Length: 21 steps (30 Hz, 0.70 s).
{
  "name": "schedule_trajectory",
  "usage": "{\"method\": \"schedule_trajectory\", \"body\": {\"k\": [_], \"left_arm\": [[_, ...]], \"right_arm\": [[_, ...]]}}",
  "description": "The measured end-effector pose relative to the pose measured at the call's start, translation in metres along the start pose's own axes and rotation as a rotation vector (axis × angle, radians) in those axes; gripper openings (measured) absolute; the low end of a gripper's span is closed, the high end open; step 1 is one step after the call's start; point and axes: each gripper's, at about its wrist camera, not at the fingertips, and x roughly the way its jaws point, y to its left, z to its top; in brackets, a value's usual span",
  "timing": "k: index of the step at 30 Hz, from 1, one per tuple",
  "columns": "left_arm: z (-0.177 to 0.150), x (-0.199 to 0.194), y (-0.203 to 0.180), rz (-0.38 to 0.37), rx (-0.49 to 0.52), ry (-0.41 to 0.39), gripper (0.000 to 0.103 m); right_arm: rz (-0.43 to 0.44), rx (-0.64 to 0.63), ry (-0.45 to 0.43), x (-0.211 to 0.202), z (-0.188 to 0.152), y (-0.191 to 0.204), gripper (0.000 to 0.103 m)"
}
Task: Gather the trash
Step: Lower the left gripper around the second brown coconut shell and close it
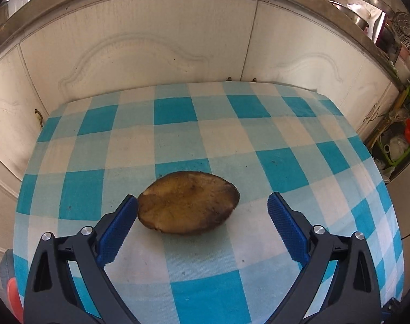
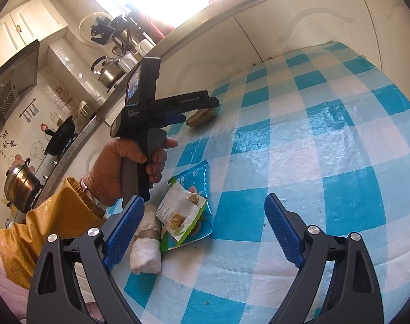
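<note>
Checked cloth covered the counter; our left gripper stood wide around the brown peel, one pad touching. We judged it should centre before closing; the right gripper hovered wide, holding nothing.

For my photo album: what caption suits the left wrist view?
Open left gripper approaching a brown peel on the checked tablecloth.

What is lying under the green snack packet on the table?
The green snack packet rests on the checked tablecloth, its left edge overlapping a rolled white wrapper. Anything else beneath it is covered.
</note>
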Motion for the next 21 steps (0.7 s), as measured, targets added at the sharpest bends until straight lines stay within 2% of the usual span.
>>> {"method": "schedule_trajectory", "body": {"k": [4,7,11,15,17,21], "left_arm": [[-0.001,0.004,-0.001,0.016,0.014,-0.008,0.094],[-0.003,0.003,0.000,0.058,0.022,-0.017,0.079],[-0.003,-0.001,0.011,0.006,-0.007,-0.017,0.077],[-0.005,-0.012,0.011,-0.050,-0.004,-0.027,0.055],[-0.007,-0.017,0.010,-0.066,0.002,-0.032,0.049],[-0.013,-0.022,0.013,-0.095,0.017,-0.032,0.048]], "right_arm": [[-0.018,-0.009,0.036,0.009,-0.005,0.003,0.090],[-0.024,-0.017,0.044,0.014,-0.004,0.008,0.090],[-0.034,-0.063,0.066,0.026,-0.002,0.022,0.090],[-0.050,-0.112,0.099,0.040,0.000,0.033,0.090],[-0.066,-0.145,0.112,0.047,-0.001,0.038,0.090],[-0.086,-0.191,0.141,0.059,-0.005,0.048,0.090]]}}
